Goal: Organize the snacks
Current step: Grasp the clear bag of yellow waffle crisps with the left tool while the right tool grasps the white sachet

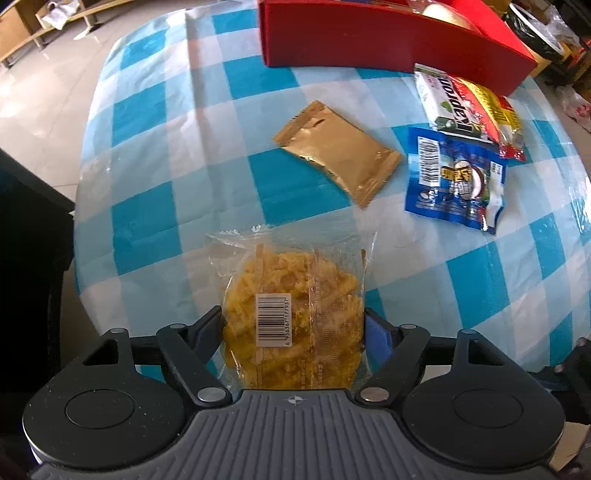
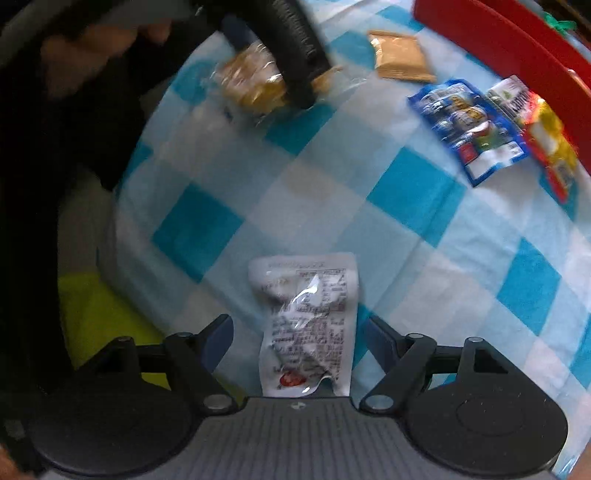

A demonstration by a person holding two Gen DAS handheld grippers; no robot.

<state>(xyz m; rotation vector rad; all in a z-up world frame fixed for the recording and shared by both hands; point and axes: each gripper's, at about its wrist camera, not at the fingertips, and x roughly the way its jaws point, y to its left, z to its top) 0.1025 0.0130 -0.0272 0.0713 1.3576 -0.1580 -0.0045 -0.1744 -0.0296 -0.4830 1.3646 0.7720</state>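
The clear snack bag (image 1: 291,314) sits clamped between the left gripper (image 1: 293,325) fingers, lower end hidden. At 1 o'clock lies a gold packet (image 1: 338,153). The right gripper (image 2: 301,332) stands wide, white packet (image 2: 308,325) between, contact unclear; view blurred.

Blue-white checked tablecloth (image 1: 155,206); tiled floor (image 1: 48,85); wooden furniture (image 1: 22,33).

A box (image 1: 388,40) stood at the tabletop's (image 1: 177,177) far edge; three packets (image 1: 456,177) lay overlapping before it, another packet (image 1: 338,151) to their left.
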